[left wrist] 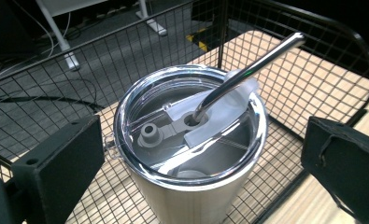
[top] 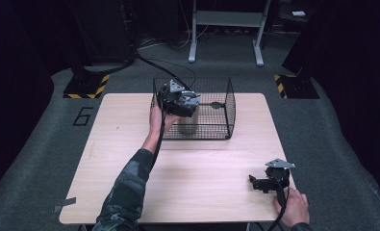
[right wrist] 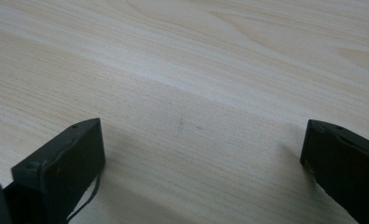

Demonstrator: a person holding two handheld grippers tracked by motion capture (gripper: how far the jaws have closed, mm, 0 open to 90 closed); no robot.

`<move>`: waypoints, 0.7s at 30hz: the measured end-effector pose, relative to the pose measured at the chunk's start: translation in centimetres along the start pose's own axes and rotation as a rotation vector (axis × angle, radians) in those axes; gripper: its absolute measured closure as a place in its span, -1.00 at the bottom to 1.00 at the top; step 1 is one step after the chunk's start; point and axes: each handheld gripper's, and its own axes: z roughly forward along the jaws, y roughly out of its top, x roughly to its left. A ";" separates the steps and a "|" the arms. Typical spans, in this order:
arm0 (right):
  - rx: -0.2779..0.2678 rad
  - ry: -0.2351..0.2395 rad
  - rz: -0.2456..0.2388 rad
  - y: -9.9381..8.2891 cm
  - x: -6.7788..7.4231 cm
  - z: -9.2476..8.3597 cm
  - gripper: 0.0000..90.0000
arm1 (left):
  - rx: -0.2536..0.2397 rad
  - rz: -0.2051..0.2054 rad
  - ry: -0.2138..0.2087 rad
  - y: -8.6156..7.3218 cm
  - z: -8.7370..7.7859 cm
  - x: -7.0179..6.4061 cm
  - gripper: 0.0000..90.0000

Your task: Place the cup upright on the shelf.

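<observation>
Tumbler (left wrist: 191, 186) between spread left tool (left wrist: 196, 154) jaws

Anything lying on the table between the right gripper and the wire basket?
No: in the high view, bare table stretches from the right gripper to the wire basket holding the tumbler.

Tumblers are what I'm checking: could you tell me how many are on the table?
1: a steel tumbler with a clear lid and metal straw stands inside the wire basket at the table's far edge, between the left gripper's open jaws.
</observation>
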 end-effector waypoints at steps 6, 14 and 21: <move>0.000 0.000 0.000 0.0 0.0 0.0 -1.00 | -0.019 -0.007 -0.011 -0.1 -1.7 0.2 -1.00; 0.002 0.000 0.001 0.0 0.0 0.0 -1.00 | -0.029 -0.003 -0.013 -0.7 -4.9 0.6 -1.00; 0.000 0.000 0.000 0.0 0.0 0.0 -1.00 | -0.005 0.020 -0.006 -2.6 -8.1 1.0 -1.00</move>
